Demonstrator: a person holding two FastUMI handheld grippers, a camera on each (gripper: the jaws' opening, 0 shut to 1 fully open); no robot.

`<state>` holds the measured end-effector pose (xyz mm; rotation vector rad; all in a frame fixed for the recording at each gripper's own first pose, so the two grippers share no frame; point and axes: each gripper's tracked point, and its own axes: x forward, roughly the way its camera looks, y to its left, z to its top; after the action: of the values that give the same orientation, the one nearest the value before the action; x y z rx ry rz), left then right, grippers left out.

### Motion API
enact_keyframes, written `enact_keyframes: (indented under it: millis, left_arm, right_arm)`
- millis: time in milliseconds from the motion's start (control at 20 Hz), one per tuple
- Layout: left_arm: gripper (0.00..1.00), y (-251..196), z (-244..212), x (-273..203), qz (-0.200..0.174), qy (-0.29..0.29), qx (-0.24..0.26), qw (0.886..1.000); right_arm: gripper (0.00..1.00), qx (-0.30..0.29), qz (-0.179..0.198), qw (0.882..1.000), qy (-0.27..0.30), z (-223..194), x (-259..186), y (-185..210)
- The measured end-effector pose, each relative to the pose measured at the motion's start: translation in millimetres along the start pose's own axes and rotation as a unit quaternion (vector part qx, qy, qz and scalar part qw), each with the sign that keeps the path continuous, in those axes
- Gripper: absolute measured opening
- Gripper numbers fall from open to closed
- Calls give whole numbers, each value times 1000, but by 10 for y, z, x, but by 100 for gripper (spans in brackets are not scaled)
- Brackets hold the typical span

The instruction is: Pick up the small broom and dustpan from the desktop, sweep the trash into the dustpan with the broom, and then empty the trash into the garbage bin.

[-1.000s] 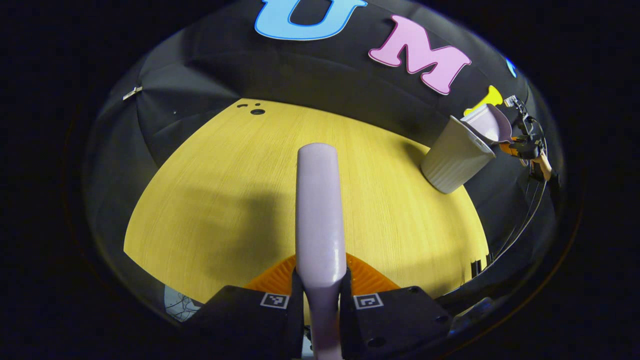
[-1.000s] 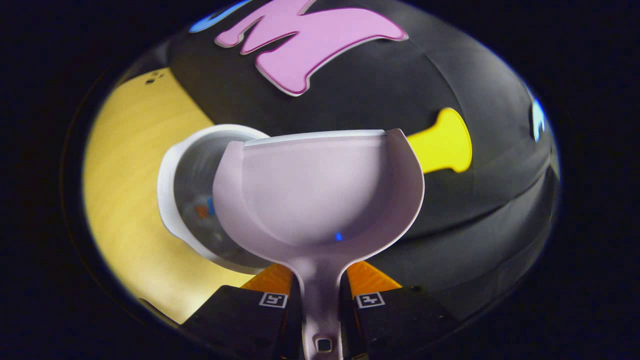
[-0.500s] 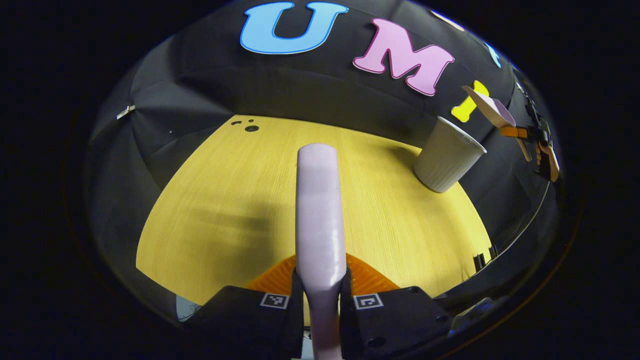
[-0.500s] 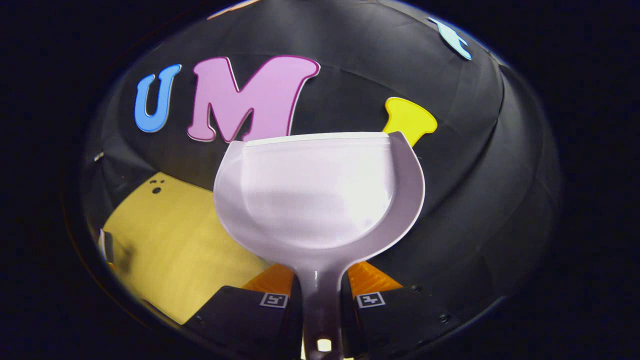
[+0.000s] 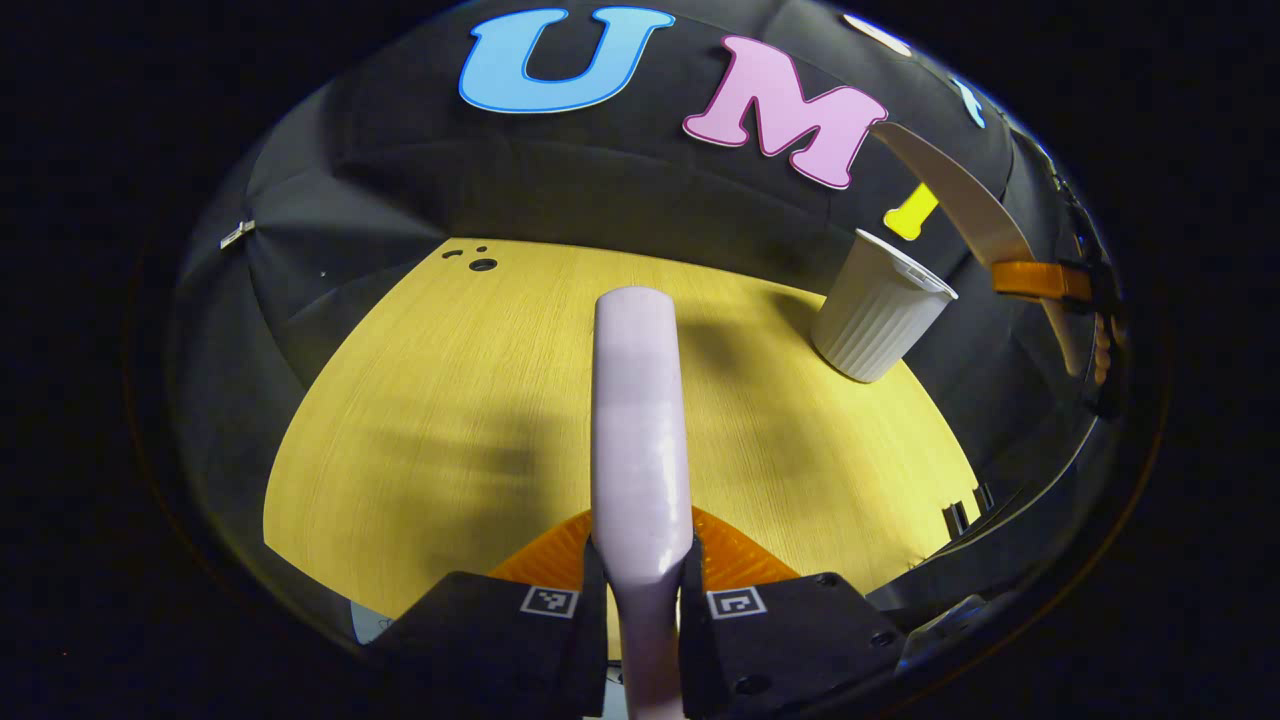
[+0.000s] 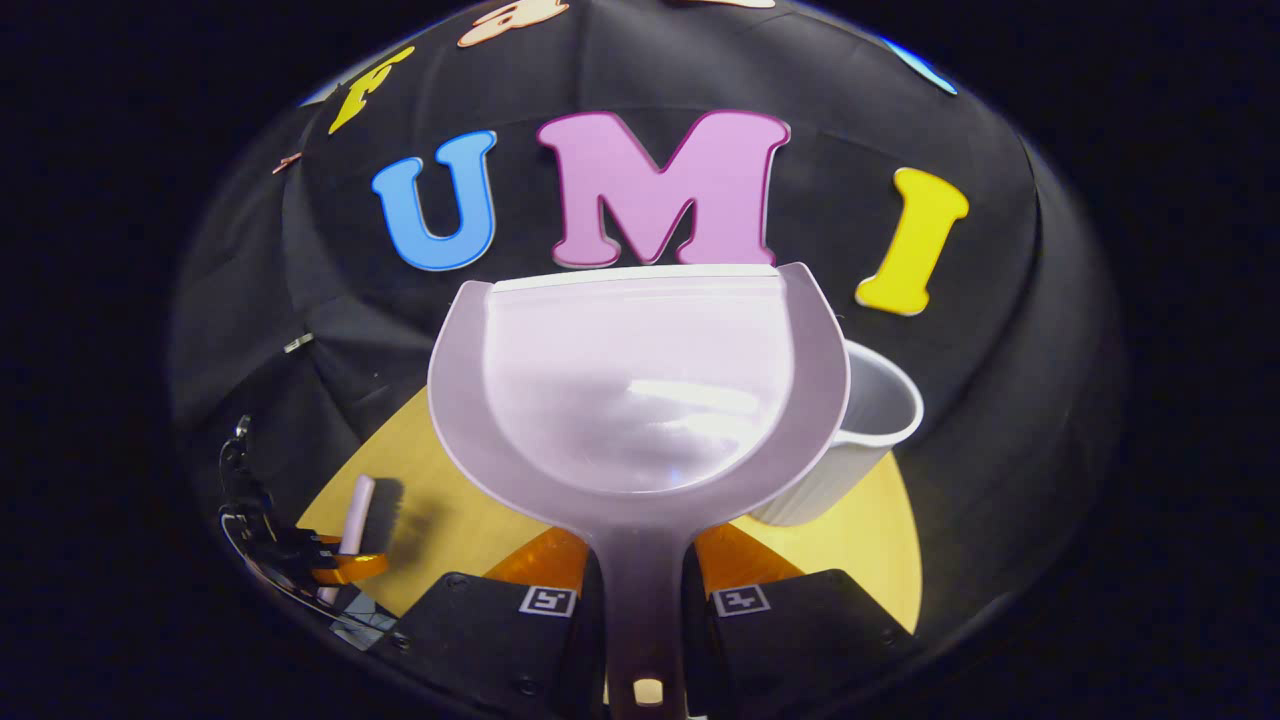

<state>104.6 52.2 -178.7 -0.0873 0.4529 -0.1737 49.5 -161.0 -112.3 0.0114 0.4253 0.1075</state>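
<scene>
**Two tools in hand, dustpan back off the bin**

Two grippers are both loaded as I read it. My left gripper (image 5: 640, 590) is clamped narrow on the handle of the small broom (image 5: 636, 420), which sticks straight out over the middle of the counter (image 5: 440, 400). My right gripper (image 6: 640, 590) is closed tight on the stem of the dustpan (image 6: 635, 390), both fingers pressing it.

What changed: a second ago the dustpan was tipped down over the mouth of the bin (image 5: 878, 318), and I could see scraps inside the bin. Half a second ago the pan had swung up and away. Now it is held roughly level and looks empty, with the bin just beyond its right side in the right gripper view. In the left gripper view the pan (image 5: 960, 200) hangs above and to the right of the bin, apart from its rim. The bin stands upright near the far right corner of the counter.

I see no trash on the bare wood in either view. I judge the emptying is done, so what is left is at most setting both tools back down on the counter.
</scene>
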Motion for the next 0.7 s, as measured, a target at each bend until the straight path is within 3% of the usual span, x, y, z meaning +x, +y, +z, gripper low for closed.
enact_keyframes:
  millis: [50, 100, 250, 400, 500, 550, 700]
  left_arm:
    - [32, 3, -26, 0, 1, 6, -3, 1000]
    - [31, -3, -39, 5, 1, 9, -3, 1000]
    - [34, 73, -94, 30, 18, 23, 1, 1000]
    - [34, 135, -145, 166, 31, 41, -7, 999]
    - [34, 162, -208, 314, 39, 61, -17, 997]
    - [34, 180, -235, 383, 46, 73, -16, 996]
    - [34, 152, -334, 627, 58, 112, -2, 992]
  right_arm:
    - [35, 4, 9, 1000, 15, -46, 36, -61]
    - [31, 6, 16, 999, 29, -167, 59, -28]
    - [35, 32, 24, 996, 76, -501, 111, -191]
    - [31, 45, 16, 990, 130, -970, 178, -286]
    - [35, 60, 13, 984, 166, -1232, 190, -327]
    - [31, 67, 13, 981, 179, -1342, 202, -315]
    - [35, 66, 7, 975, 211, -1659, 308, -357]
